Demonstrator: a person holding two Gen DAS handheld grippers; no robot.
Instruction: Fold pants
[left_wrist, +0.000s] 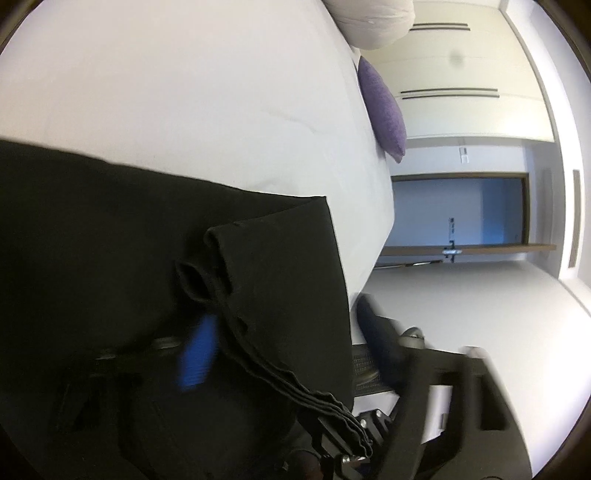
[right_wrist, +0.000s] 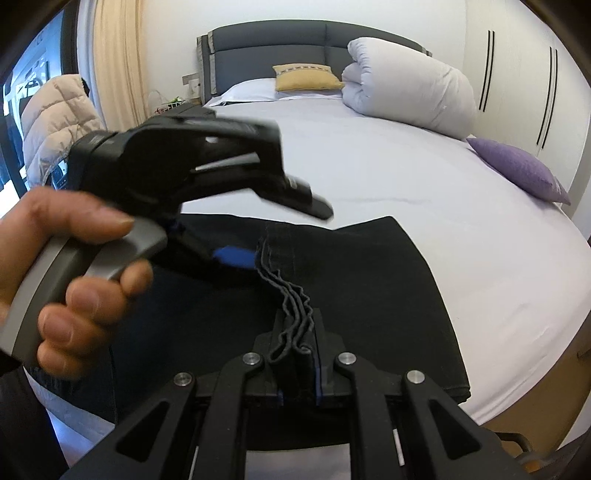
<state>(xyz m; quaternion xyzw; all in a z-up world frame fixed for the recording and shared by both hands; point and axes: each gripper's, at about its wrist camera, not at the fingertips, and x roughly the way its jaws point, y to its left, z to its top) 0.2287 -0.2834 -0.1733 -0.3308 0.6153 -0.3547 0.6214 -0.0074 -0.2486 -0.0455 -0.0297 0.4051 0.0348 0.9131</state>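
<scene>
Black pants lie folded on the white bed; they also fill the lower left of the left wrist view. My right gripper is shut on the bunched layered hem edge of the pants, near the bed's front edge. My left gripper, held in a hand, pinches the same layered edge a little further along, with its blue pad against the cloth. In the left wrist view its blue pad shows pressed into the folds; the other finger is hidden by the pants.
A rolled white duvet, a yellow pillow and a purple cushion lie at the bed's head and right side. A beige jacket hangs at left. Wardrobe doors and a doorway stand beyond the bed.
</scene>
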